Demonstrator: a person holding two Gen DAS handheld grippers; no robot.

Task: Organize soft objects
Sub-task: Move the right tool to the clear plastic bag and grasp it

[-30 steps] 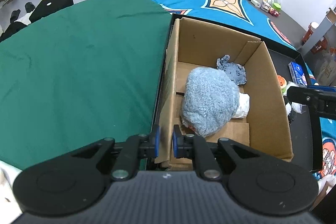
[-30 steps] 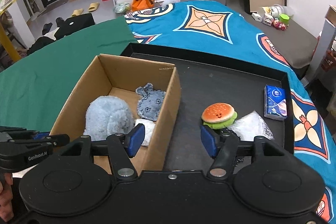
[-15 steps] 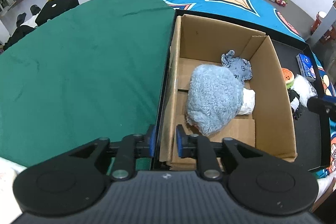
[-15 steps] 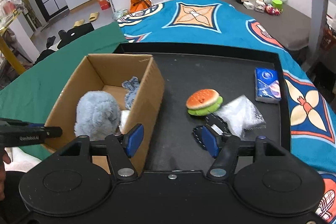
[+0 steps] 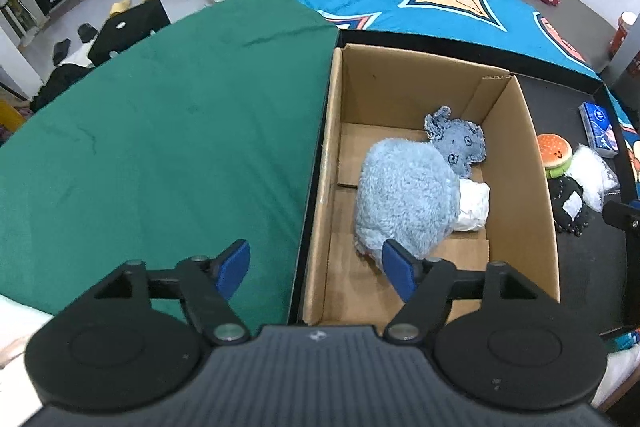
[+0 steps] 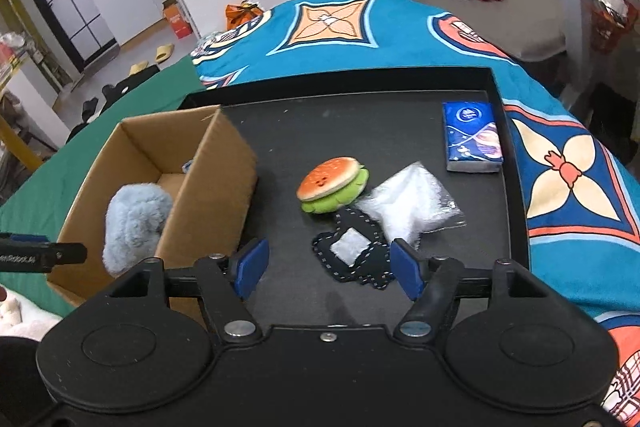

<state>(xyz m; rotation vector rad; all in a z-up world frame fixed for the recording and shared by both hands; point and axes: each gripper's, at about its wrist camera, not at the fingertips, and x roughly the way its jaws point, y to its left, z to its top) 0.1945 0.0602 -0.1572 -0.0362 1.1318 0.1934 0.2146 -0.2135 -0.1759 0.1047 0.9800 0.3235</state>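
A cardboard box [image 5: 520, 163] holds a fluffy light-blue plush [image 5: 404, 195], a small grey-blue plush [image 5: 460, 143] and a white soft piece [image 5: 474, 205]. My left gripper [image 5: 316, 269] hangs over the box's near left corner. Its jaws are opening and straddle the left wall without touching it. On the black tray [image 6: 496, 79] lie a burger plush [image 6: 332, 185], a black stitched pouch [image 6: 354, 251] and a clear bag [image 6: 412, 205]. My right gripper [image 6: 330, 267] hovers just before the pouch, jaws opening, nothing pressed between them.
A blue tissue pack [image 6: 472, 137] lies at the tray's far right. Green cloth [image 5: 160, 147] covers the surface left of the box, and a patterned blue cloth [image 6: 400, 27] lies beyond the tray. The left gripper's finger [image 6: 40, 253] shows beside the box.
The left jaws, shut on the box's wall a second ago, have let go and spread wide. The right gripper has swung right from the box to the pouch and burger, jaws slightly wider.
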